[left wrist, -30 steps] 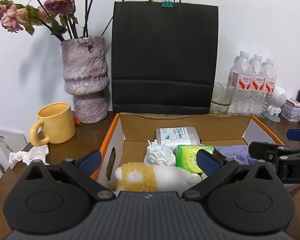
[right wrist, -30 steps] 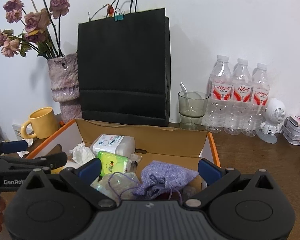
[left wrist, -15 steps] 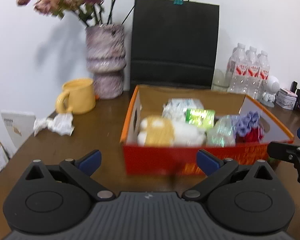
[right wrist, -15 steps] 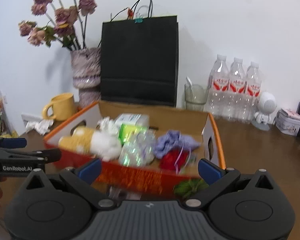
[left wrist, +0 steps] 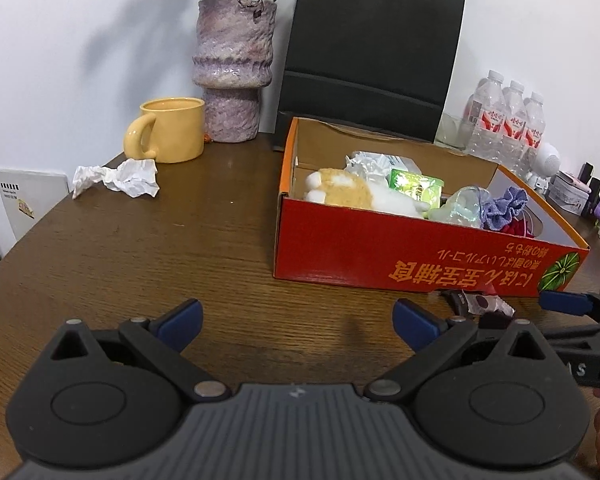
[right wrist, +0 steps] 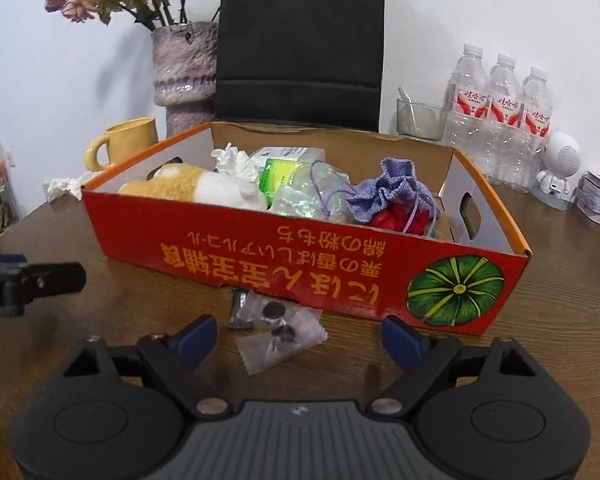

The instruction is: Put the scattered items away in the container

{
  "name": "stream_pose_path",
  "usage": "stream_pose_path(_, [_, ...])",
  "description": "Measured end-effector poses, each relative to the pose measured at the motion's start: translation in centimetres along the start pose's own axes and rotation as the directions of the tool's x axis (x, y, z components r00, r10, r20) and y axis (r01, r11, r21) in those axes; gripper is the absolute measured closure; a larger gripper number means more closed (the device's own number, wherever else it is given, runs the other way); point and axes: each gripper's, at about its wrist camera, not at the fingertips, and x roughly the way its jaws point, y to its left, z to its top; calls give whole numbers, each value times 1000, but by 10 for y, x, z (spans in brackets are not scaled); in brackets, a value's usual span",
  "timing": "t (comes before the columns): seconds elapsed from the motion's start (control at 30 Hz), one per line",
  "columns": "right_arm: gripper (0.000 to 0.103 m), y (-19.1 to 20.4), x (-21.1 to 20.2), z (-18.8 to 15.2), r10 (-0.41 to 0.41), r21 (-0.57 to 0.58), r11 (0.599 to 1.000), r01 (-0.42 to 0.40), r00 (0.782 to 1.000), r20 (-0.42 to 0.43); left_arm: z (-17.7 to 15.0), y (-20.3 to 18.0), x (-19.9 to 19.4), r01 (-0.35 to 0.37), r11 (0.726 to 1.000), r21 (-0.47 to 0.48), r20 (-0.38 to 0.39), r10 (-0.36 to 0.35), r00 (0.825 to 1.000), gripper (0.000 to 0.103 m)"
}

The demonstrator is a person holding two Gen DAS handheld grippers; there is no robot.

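Both tongs have pulled back from the red box (right wrist: 300, 264). The left gripper (left wrist: 296, 320) and right gripper (right wrist: 300, 336) are wide open, holding nothing. A clear packet (right wrist: 280, 332) now shows by the box

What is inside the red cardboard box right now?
In the red cardboard box: a plush toy, crumpled tissue, green packet, clear plastic bag, purple drawstring pouch, something red. The near wall hides the box floor.

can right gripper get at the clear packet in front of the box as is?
Probably yes. The right gripper is open, and the clear packet lies flat on the table just ahead, between its fingers, close beside the red box.
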Motion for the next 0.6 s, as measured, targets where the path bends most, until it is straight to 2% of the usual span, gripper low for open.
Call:
stream_pose_path(0.07, [23, -1, 5, 1, 20, 7, 1000, -20, 1000, -17, -1, -3, 1, 3, 1000, 7, -4, -3, 1000, 0])
stream_pose_path(0.13, [43, -3, 10, -1, 30, 7, 1000, -30, 999, -36, -2, -6, 2, 4, 1000, 16, -5, -4, 1000, 0])
stream_pose_path(0.2, [57, -4, 8, -3, 33, -6, 999, -34, 999, -27, -3, -10, 2, 10, 1000, 22, -3, -10, 1000, 0])
stream_pose_path(0.3, [63, -10, 4, -4, 62, 2, 998, -62, 998, -30, -5, -20, 3, 16, 999, 35, -6, -15, 1000, 0])
stream_pose_path(0.5, [65, -26, -5, -8, 88, 2, 996, -88, 996, -33, -7, -50, 12, 57, 997, 51, -23, -56, 998, 0])
stream_pose_path(0.53, [77, -30, -7, -9, 87, 4, 996, -87, 996, -34, -7, -57, 15, 64, 996, 57, -26, -62, 998, 0])
stream_pose_path(0.6, [77, -41, -10, -11, 86, 16, 996, -85, 996, -33, -7, -72, 20, 73, 995, 69, -25, -71, 997, 0])
